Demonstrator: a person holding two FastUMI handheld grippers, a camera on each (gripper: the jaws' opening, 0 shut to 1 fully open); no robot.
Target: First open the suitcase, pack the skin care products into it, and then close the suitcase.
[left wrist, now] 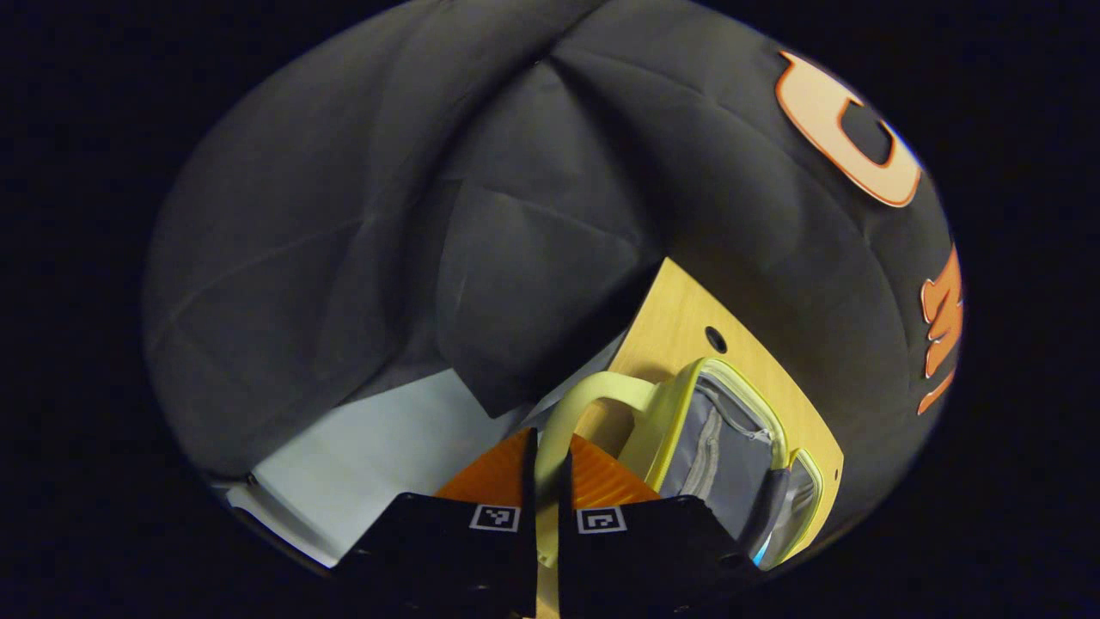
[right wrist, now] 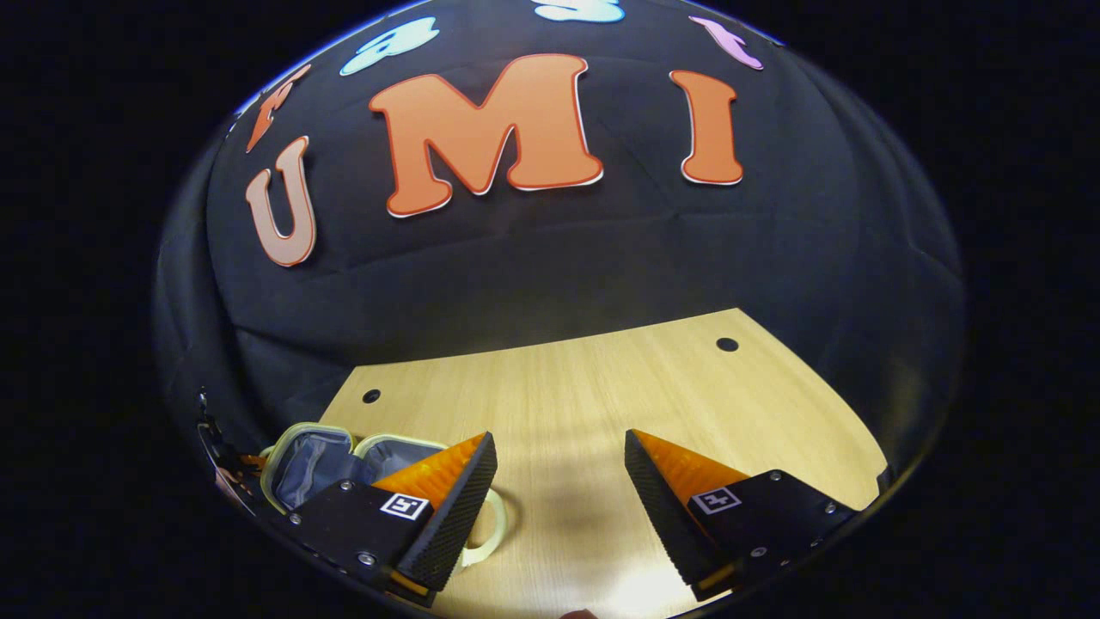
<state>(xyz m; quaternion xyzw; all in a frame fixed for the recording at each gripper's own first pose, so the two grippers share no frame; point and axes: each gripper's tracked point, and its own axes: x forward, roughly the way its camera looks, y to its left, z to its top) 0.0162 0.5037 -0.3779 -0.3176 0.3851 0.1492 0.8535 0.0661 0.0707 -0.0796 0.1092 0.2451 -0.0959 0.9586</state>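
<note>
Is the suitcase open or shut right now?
Open: the suitcase shows its grey lining in both halves, while the left gripper pinches its handle.

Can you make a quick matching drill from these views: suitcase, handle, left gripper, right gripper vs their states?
Things:
1. suitcase
2. handle
3. left gripper
4. right gripper

States:
A. fingers spread wide above the table, holding nothing
B. lid open, grey lining showing
C. pinched between two fingers
D. shut on a pale yellow loop

Pairs: 1-B, 2-C, 3-D, 4-A
</note>
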